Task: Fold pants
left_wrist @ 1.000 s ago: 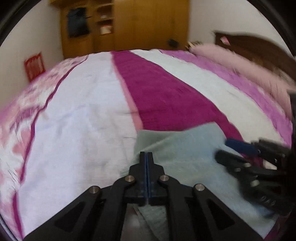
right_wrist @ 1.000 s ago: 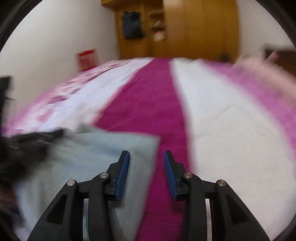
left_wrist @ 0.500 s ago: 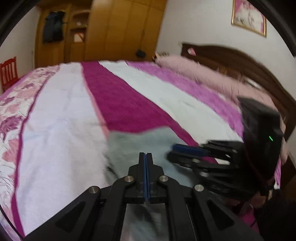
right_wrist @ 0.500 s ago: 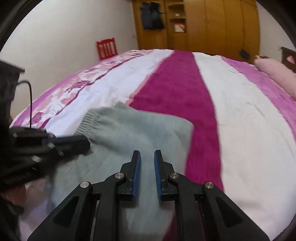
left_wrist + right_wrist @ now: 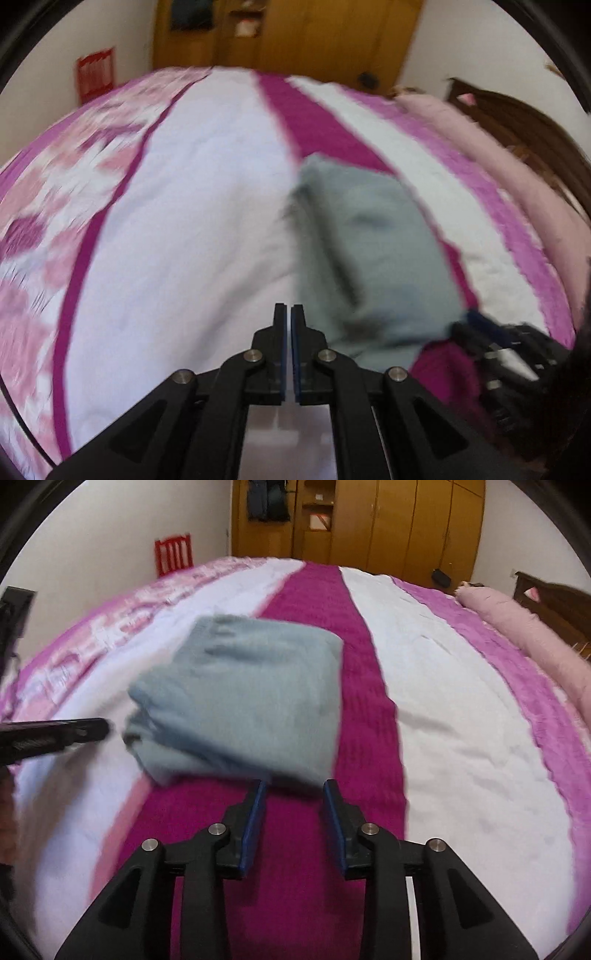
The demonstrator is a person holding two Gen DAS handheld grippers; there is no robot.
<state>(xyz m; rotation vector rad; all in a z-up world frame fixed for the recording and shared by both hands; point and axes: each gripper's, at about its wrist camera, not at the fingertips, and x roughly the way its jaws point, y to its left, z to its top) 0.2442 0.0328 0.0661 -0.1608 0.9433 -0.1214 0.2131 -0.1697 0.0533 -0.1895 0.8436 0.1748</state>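
Observation:
The grey-blue pants (image 5: 243, 698) lie folded into a thick square bundle on the bed; they also show in the left wrist view (image 5: 369, 251). My right gripper (image 5: 293, 794) is open and empty, just in front of the bundle's near edge. My left gripper (image 5: 288, 314) is shut and empty, just left of the bundle; it also shows at the left edge of the right wrist view (image 5: 74, 731). The right gripper shows blurred at the lower right of the left wrist view (image 5: 491, 339).
The bed (image 5: 461, 709) has a white, magenta and pink striped cover. A long pink pillow (image 5: 524, 631) lies by the dark headboard (image 5: 554, 602) at right. A wooden wardrobe (image 5: 388, 520) and a red chair (image 5: 173, 554) stand beyond the bed.
Both grippers have drawn back off the pants, which now lie free as a folded bundle. The right gripper has opened from nearly shut. The left stays shut.

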